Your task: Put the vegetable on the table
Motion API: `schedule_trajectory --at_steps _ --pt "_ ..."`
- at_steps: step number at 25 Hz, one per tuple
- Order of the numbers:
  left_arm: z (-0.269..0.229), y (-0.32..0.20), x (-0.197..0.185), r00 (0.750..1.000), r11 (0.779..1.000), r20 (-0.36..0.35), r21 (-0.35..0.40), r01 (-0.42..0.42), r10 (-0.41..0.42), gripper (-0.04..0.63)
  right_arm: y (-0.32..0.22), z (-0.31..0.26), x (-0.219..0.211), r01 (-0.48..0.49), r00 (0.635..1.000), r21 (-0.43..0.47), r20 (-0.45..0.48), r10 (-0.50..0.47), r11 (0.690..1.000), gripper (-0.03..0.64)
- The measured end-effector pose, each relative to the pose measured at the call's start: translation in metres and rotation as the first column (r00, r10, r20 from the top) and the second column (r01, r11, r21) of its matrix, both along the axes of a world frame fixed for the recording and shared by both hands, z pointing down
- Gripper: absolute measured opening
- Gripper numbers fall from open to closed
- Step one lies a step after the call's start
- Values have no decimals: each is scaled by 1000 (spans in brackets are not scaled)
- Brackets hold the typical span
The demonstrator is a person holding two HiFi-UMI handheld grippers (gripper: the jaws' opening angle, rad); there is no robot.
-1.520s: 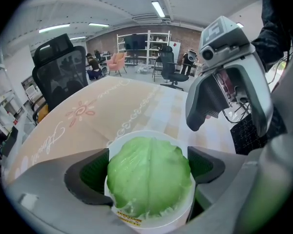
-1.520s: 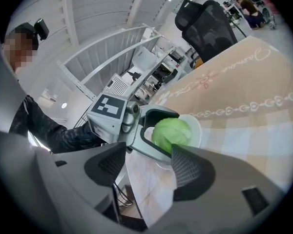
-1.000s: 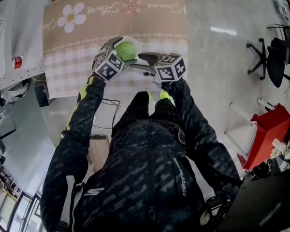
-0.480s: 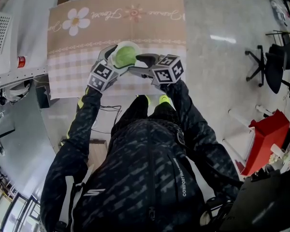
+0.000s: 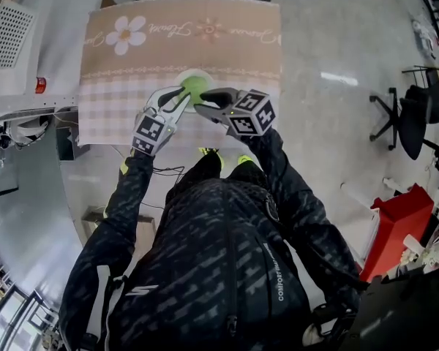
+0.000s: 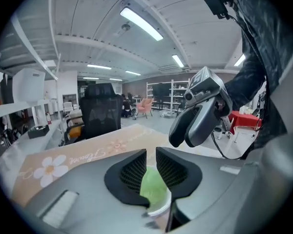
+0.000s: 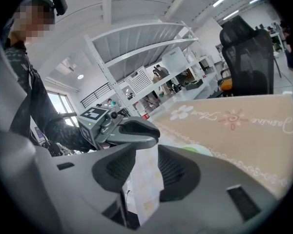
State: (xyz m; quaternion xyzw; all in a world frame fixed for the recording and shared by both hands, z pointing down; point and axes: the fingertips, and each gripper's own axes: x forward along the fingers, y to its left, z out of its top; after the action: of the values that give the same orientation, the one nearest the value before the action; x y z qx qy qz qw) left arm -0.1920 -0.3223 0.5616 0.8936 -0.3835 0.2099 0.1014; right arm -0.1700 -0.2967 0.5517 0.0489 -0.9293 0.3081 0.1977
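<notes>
The left tool had just closed to a narrow slit, empty. The right tool, also closing, stood half apart and empty. Just beyond these two tools sat the one round pale-green vegetable on the single beige flower-print counter. It looked light, smooth and likely to roll, so it would be best gripped across its widest middle.

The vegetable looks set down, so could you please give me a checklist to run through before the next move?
1. Vegetable resting on the table: ok.
2. Vegetable away from the table's edges: ok.
3. Left gripper released: ok; its jaws have just been closing to a narrow gap, nothing between them.
4. Right gripper released: ok; its jaws have just been closing and stand apart, nothing between them.
5. Grippers clear of each other: cannot tell; their tips overlap in view.
</notes>
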Motion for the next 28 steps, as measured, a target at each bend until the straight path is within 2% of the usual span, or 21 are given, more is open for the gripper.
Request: schedule_trajectory --at_steps 3,4,8,15,22,28 --pt "-13 6 2 999 999 -11 27 31 -30 25 0 -14 -1 10 1000 67 15 -11 998 100" --pt "-16 8 2 999 999 -23 27 44 -43 -2 -1 -18 0 5 1000 92 20 -7 996 54" --pt "-31 21 6 992 995 -82 24 98 -95 -6 5 -32 7 -6 999 147 41 0 989 3" --pt "-54 51 25 983 989 -125 55 140 -132 -8 24 -50 18 55 995 158 76 -68 986 3" --pt "-63 86 61 972 979 -135 47 199 -191 -8 60 -61 43 148 983 191 76 -165 970 3" --pt "-70 121 92 949 955 -144 63 292 -280 -7 95 -64 78 235 965 225 59 -254 946 3"
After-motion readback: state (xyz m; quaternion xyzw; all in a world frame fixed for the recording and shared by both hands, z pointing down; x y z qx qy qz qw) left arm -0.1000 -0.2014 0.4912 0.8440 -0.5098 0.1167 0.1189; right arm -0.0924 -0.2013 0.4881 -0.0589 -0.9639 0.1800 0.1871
